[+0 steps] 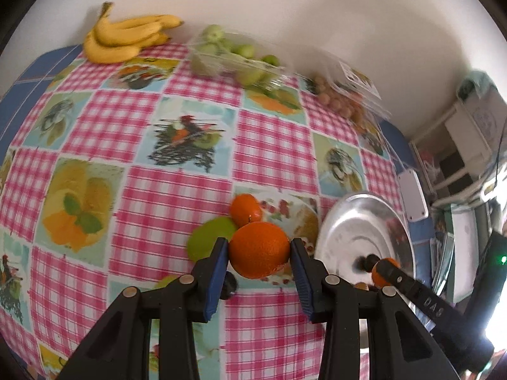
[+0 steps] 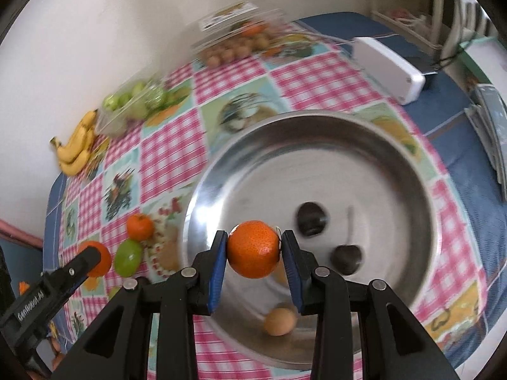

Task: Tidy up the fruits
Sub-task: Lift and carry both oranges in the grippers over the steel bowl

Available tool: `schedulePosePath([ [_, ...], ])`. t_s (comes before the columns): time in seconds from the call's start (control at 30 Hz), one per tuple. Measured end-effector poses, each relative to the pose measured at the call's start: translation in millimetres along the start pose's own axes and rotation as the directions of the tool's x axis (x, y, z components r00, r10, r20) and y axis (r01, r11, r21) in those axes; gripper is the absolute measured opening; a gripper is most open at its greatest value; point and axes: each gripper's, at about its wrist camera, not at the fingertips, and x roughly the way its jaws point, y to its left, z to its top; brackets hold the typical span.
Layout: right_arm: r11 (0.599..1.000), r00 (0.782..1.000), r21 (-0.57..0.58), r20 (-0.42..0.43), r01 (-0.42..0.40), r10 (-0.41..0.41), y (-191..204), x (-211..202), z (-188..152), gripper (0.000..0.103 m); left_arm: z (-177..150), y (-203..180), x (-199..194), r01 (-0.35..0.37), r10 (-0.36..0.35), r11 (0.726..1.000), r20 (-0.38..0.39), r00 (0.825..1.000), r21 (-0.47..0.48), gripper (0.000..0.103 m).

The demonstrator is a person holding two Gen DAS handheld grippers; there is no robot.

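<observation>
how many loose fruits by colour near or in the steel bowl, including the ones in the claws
orange: 3 (left claw's, right claw's, one on the cloth)
green: 1
dark, in bowl: 2
tan, in bowl: 1
total: 7

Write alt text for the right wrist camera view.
The right gripper holds a tangerine above a steel bowl containing two dark fruits and a tan one. To its left, the left gripper holds an orange beside a green apple on a checked tablecloth.
</observation>
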Motion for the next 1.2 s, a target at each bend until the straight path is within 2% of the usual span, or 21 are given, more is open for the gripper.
schedulePosePath([
  [0.2,0.998,1.000,0.064,0.008,0.012,-0.012,-29,-4,4,0.036,-10,-34,10,-0.005,0.006,0.995,-0.016,1.000,0.103,0.042],
  [0.43,0.991,0.999,0.130,0.026,0.042,-0.046,-62,-10,7,0.036,-24,-70,18,0.011,-0.006,0.976,-0.022,1.000,0.219,0.042],
  [0.63,0.987,0.998,0.153,0.019,0.055,-0.058,-72,-7,6,0.036,-31,-83,25,0.014,-0.005,0.969,-0.038,0.999,0.245,0.042],
  [1.2,0.986,0.997,0.146,-0.004,0.081,-0.082,-68,10,10,0.036,-44,-108,48,0.021,0.001,0.948,-0.070,0.998,0.318,0.042],
])
